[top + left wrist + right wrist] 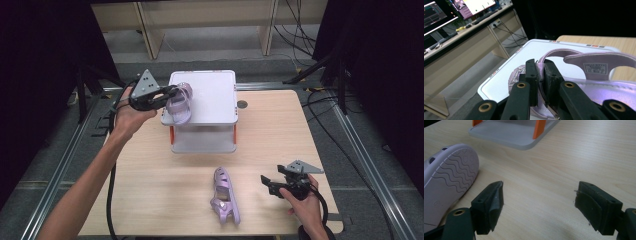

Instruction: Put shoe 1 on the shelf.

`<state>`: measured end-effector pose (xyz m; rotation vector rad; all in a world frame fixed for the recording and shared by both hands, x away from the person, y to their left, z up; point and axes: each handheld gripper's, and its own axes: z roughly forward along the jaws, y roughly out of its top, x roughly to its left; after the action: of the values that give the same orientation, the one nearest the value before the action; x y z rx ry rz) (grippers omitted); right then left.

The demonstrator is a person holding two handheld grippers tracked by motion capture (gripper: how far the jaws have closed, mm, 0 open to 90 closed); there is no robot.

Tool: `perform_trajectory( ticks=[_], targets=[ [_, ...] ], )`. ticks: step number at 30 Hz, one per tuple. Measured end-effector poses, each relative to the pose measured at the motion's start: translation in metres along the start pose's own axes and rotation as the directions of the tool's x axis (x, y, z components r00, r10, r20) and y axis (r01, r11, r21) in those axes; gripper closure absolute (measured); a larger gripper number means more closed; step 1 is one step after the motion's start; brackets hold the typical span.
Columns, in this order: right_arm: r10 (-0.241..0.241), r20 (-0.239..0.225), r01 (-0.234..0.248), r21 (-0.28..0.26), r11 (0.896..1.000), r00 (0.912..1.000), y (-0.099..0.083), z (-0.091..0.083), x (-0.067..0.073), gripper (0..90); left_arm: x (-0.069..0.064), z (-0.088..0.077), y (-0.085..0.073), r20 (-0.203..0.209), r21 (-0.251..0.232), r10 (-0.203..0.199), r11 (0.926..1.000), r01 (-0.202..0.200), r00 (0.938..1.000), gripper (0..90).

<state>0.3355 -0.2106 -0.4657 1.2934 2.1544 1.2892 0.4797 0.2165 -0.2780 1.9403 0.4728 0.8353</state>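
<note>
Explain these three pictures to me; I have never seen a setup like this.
A person at a wooden table holds a two-jaw gripper in each hand. One picture comes from a camera above; the other two come from cameras riding on the grippers, looking along their black jaws. The left gripper is clamped on the strap of a lilac sandal at the top of a small white rack. The right gripper is open, low over the table. A second lilac sandal lies on its side near it.

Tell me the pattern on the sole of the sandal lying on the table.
Wavy grooves on the sandal, clearest in the right gripper view.
</note>
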Motion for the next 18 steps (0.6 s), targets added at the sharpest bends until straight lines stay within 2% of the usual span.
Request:
perform_trajectory(
  ticks=[1,3,5,7,8,9,10,12,16,17,18],
  targets=[
    [0.030,-0.006,-0.030,0.012,0.999,0.9995,0.000,-0.001,0.002,22.5,0.002,0.005,0.001,0.000,0.005,0.006,1.0000,-0.006,1.0000,83.2],
    [0.029,-0.008,-0.029,0.012,1.000,0.9996,0.000,-0.001,0.002,22.5,0.004,0.013,0.003,0.001,0.004,0.032,0.9995,-0.032,0.9995,83.2],
    [-0.004,-0.003,0.004,0.001,1.000,1.0000,0.000,0.000,0.000,22.5,0.008,0.020,0.004,0.006,0.006,0.042,0.9991,-0.042,0.9991,83.2],
    [0.003,-0.003,-0.003,0.007,1.000,1.0000,0.000,0.000,0.000,22.5,0.013,0.027,0.005,0.001,0.021,0.044,0.9988,-0.044,0.9990,83.2],
    [-0.010,-0.004,0.010,-0.004,1.000,0.9999,0.000,0.000,-0.001,22.5,0.016,0.034,0.004,-0.003,0.033,0.055,0.9979,-0.055,0.9985,83.2],
    [-0.020,-0.003,0.020,-0.006,1.000,0.9998,0.000,0.001,-0.002,22.5,0.016,0.034,0.004,-0.003,0.033,0.055,0.9979,-0.055,0.9985,83.2],
    [0.015,-0.008,-0.015,0.007,1.000,0.9998,0.000,0.001,0.001,22.5,0.018,0.040,0.003,-0.006,0.040,0.080,0.9960,-0.079,0.9968,83.2],
    [-0.005,-0.006,0.005,-0.005,1.000,1.0000,-0.001,0.002,-0.002,22.5,0.019,0.043,0.002,-0.007,0.042,0.086,0.9955,-0.085,0.9963,83.1],
    [-0.008,-0.009,0.008,-0.007,1.000,0.9999,-0.001,0.002,-0.002,22.4,0.024,0.056,-0.005,-0.016,0.064,0.083,0.9946,-0.082,0.9964,83.1],
    [-0.030,-0.001,0.030,-0.008,1.000,0.9995,-0.001,0.001,-0.003,22.4,0.024,0.059,-0.007,-0.015,0.070,0.093,0.9933,-0.092,0.9956,83.0],
    [-0.027,-0.004,0.027,-0.010,1.000,0.9996,-0.001,0.001,-0.004,22.4,0.024,0.062,-0.010,-0.013,0.072,0.103,0.9922,-0.102,0.9946,83.0]
  ],
)
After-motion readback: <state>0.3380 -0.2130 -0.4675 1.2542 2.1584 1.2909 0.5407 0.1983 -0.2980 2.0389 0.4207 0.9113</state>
